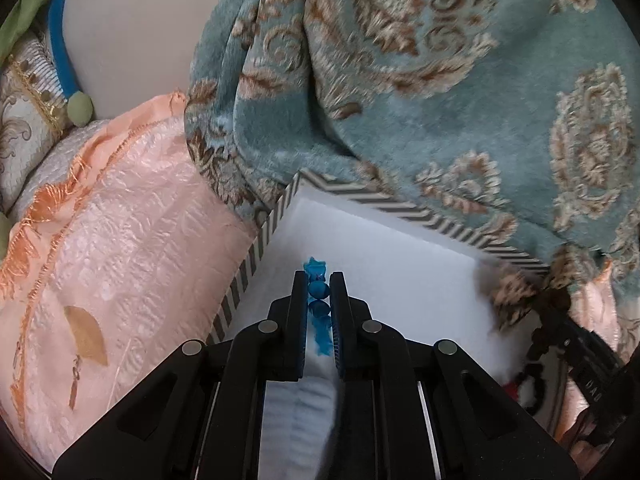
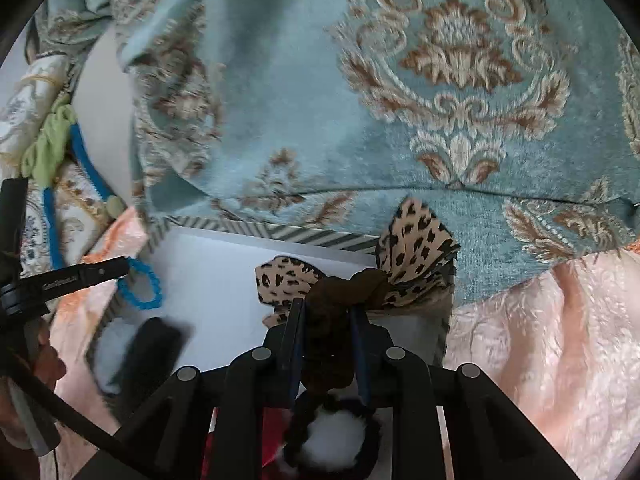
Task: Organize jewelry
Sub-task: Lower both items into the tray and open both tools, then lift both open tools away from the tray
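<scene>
My left gripper [image 1: 319,280] is shut on a blue beaded bracelet [image 1: 319,290] and holds it over the white inside of a box with a striped rim [image 1: 248,264]. In the right wrist view the bracelet [image 2: 140,284] hangs as a loop from the left gripper's fingertips [image 2: 116,268] at the box's left edge. My right gripper [image 2: 326,308] is shut on a leopard-print bow with a brown knot [image 2: 340,292], held over the box's right side.
A teal patterned blanket [image 1: 440,100] lies behind the box. A peach pillow [image 1: 120,260] sits to its left, peach bedding [image 2: 540,340] to its right. A black scrunchie with white fluff [image 2: 332,436] and a dark item [image 2: 152,352] lie in the box.
</scene>
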{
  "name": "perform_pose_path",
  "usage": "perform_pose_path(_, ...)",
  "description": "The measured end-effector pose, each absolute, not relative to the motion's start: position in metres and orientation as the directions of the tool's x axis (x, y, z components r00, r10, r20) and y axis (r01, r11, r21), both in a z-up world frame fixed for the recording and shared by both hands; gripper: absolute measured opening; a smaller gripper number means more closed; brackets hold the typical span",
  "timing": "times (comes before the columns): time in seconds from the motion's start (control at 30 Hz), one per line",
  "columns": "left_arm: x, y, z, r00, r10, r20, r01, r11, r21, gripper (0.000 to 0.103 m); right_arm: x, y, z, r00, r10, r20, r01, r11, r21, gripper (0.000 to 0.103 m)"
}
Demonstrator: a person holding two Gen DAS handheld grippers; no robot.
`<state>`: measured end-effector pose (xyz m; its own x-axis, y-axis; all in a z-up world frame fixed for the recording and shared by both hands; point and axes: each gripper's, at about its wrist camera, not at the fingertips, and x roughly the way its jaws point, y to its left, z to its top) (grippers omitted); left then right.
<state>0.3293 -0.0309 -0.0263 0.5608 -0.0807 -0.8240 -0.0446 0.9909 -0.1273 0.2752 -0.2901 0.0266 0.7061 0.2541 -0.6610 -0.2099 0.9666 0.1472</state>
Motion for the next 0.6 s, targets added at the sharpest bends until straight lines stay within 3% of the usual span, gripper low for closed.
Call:
perform_pose_path(0.2,0.331,-0.029,-0.047,0.528,-0.071,-0.846,-0.054,0.992,-0.117,0.009,0.284,-0.294,0.020,0.680,0.207,-0.704,-0.177,0.977,0.118,0.021)
perform_pose_path(0.3,0.328,-0.027,-0.051,0.520,-0.080,-0.850,-0.056,0.990,-0.127,0.012,0.279,-0.296,0.017,0.667,0.188,-0.721,-0.171,0.980,0.097,0.032)
perform_pose_path(0.33,0.328,-0.027,-0.052,0.517,-0.078,-0.852,-0.056,0.991,-0.125,0.015,0.277,-0.296,0.016,0.666,0.189,-0.722,-0.168,0.981,0.102,0.043)
perform_pose_path(0.4,0.325,-0.026,-0.052,0.512,-0.080,-0.855,-0.058,0.990,-0.127,0.036,0.269,-0.299,0.018,0.674,0.205,-0.710,-0.166,0.978,0.125,0.047)
perform_pose_path(0.43,0.324,-0.025,-0.052,0.513,-0.091,-0.853,-0.058,0.988,-0.140,0.040,0.265,-0.300,0.020,0.677,0.209,-0.706,-0.167,0.977,0.129,0.047)
perform_pose_path(0.6,0.307,-0.022,-0.042,0.536,-0.087,-0.840,-0.053,0.989,-0.137,0.041,0.250,-0.297,0.032,0.694,0.236,-0.680,-0.188,0.971,0.145,0.047)
